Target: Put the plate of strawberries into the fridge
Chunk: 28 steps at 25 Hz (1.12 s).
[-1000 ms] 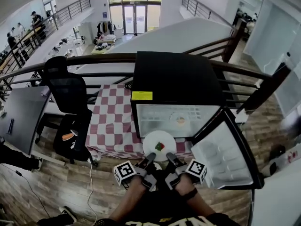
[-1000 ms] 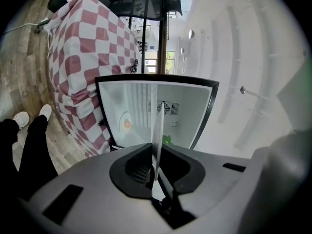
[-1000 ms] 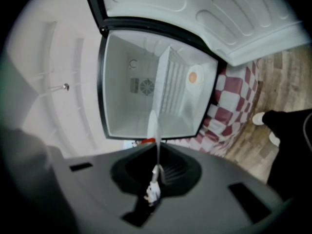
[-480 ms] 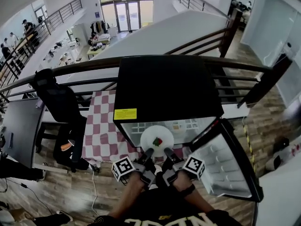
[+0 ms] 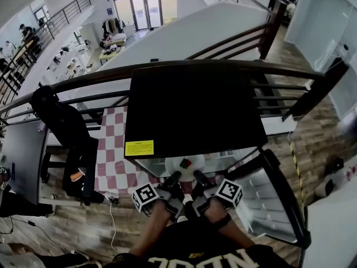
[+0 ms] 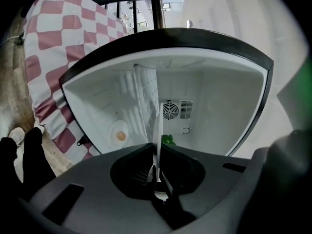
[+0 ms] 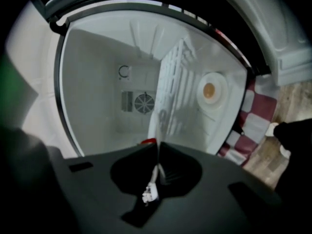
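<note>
Both claws were seen pinching the near rim of the plate [image 5: 184, 168]: the left claw [image 5: 172, 178] on its left part, the right claw [image 5: 197, 178] on its right part. In each gripper view the thin white rim was caught edge-on between jaws drawn almost together.

A mezzanine with a wooden plank floor [image 5: 61, 228] was shown, bounded by a dark railing [image 5: 167, 66]; beyond it a lower hall with glass doors and distant people could be made out. Against the railing a black fridge [image 5: 195, 105] was placed, its door [image 5: 273, 200] swung open to the right. Beside the fridge, on its left, a table [image 5: 111, 149] was covered by a red-and-white checked cloth that hung over its front edge. A black office chair [image 5: 61, 121] was stood left of the table.

Inside the white cavity a wire shelf [image 7: 170, 87] was fitted, and a round fan grille [image 6: 170, 111] was set in the back wall. The plate was held at the fridge's mouth, its far half hidden under the fridge top in the head view; whether it touched the shelf could not be told. A small dish [image 7: 210, 89] with something orange on it was lying deeper inside. One strawberry [image 5: 186, 163] was carried on the plate. A yellow label [image 5: 139, 148] was stuck on the fridge's front left corner.
</note>
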Each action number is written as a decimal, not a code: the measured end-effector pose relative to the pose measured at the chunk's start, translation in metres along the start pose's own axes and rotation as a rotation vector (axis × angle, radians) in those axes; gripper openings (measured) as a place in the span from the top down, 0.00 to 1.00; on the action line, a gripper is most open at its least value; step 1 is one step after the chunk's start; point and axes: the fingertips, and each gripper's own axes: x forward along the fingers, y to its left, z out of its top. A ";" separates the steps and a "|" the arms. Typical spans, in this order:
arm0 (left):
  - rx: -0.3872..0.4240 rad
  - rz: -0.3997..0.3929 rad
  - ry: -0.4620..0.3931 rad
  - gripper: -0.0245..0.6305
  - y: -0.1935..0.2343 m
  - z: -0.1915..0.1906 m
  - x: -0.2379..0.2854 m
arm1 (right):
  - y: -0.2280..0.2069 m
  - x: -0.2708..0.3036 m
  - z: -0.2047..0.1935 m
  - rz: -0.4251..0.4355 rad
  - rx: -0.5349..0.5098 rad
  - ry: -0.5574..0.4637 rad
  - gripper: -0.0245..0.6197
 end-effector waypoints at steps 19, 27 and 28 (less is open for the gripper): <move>-0.029 0.040 -0.010 0.89 0.010 0.024 0.036 | -0.002 0.032 0.028 -0.031 0.016 -0.009 0.91; -0.035 0.035 0.001 0.89 0.006 0.022 0.039 | -0.002 0.035 0.031 -0.028 0.010 -0.010 0.91; -0.027 0.038 0.003 0.89 0.007 0.023 0.039 | -0.002 0.035 0.031 -0.031 0.004 -0.009 0.91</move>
